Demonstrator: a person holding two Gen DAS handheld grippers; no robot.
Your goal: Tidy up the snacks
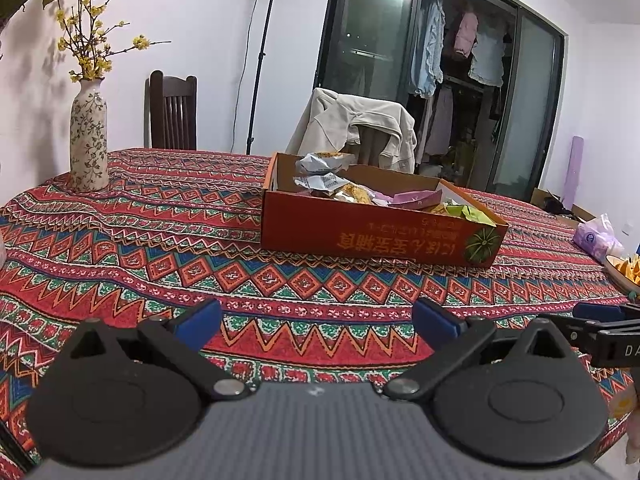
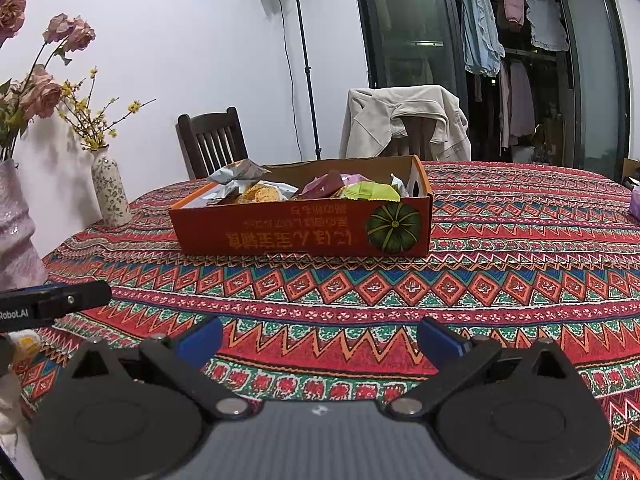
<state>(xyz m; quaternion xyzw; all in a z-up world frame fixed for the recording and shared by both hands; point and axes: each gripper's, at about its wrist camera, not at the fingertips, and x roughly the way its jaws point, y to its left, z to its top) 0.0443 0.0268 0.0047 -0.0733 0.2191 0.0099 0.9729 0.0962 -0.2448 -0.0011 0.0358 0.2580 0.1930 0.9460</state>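
An orange cardboard box point(image 1: 372, 236) point(image 2: 304, 232) with a pumpkin picture sits on the patterned tablecloth, holding several snack packets point(image 1: 332, 184) point(image 2: 360, 190) in silver, purple, green and yellow. My left gripper point(image 1: 318, 320) hovers over the cloth in front of the box, open, with nothing between its blue-tipped fingers. My right gripper point(image 2: 320, 338) is likewise open and empty, a short way in front of the box. Each gripper shows at the edge of the other's view.
A floral vase point(image 1: 89, 140) point(image 2: 110, 190) stands at the table's left, with a pink vase point(image 2: 16, 232) nearer. A tissue pack point(image 1: 598, 236) and a bowl of orange snacks point(image 1: 624, 272) lie at the right. Chairs point(image 2: 212, 140) and a light stand point(image 2: 306, 64) stand behind the table.
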